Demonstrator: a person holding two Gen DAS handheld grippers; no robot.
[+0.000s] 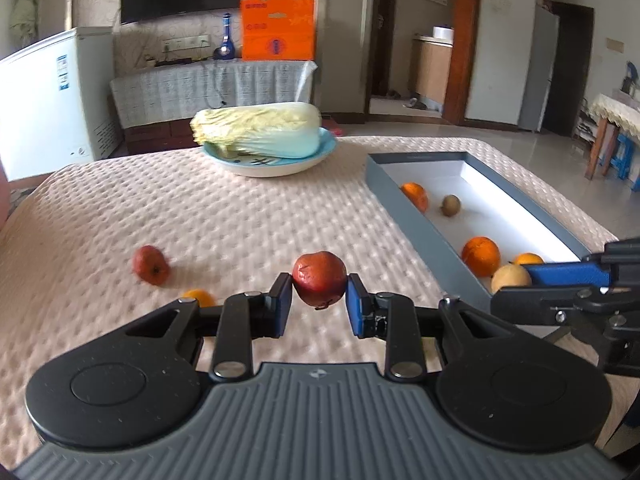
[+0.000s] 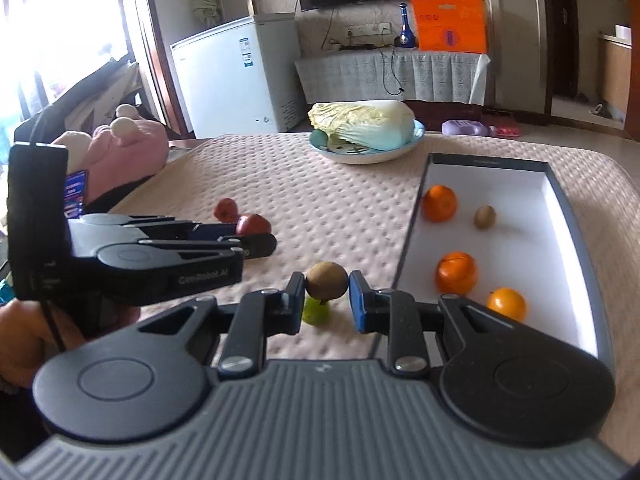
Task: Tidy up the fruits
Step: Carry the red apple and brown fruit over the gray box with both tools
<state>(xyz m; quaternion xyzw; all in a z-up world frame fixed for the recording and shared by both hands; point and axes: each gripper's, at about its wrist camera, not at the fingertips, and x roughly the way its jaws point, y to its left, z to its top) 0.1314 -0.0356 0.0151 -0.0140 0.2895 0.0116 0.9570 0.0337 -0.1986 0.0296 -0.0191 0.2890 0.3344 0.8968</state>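
Left wrist view: the left gripper (image 1: 319, 296) is clamped on a red apple (image 1: 319, 282), its 2 blue pads pressing the fruit's left and right sides, and the apple sits raised above the table (image 1: 240, 216) with its stem end pointing down. A second red apple (image 1: 151, 264) lies on the quilted cloth well to the left, and a small orange (image 1: 199, 297) shows just behind the gripper's left linkage. To the right stands a grey box (image 1: 420, 228) with a white inside, holding 3 oranges (image 1: 481, 255) and a kiwi (image 1: 451, 205). The right gripper (image 1: 516, 278) reaches in from the right edge over the box's near corner, with a pale round fruit at its tip. Farther back, a cabbage (image 1: 258, 130) lies on a blue plate (image 1: 276, 164).

In the right wrist view, the right gripper (image 2: 327, 294) is clamped on a second kiwi (image 2: 327, 280), pads touching both sides, held above the table just left of the box's (image 2: 412, 232) near-left wall. A green fruit (image 2: 316, 311) lies on the cloth directly under the held kiwi. The left gripper (image 2: 256, 236) crosses the left of this view, gripped by a hand (image 2: 20, 336), with the red apple (image 2: 253, 224) at its tip.
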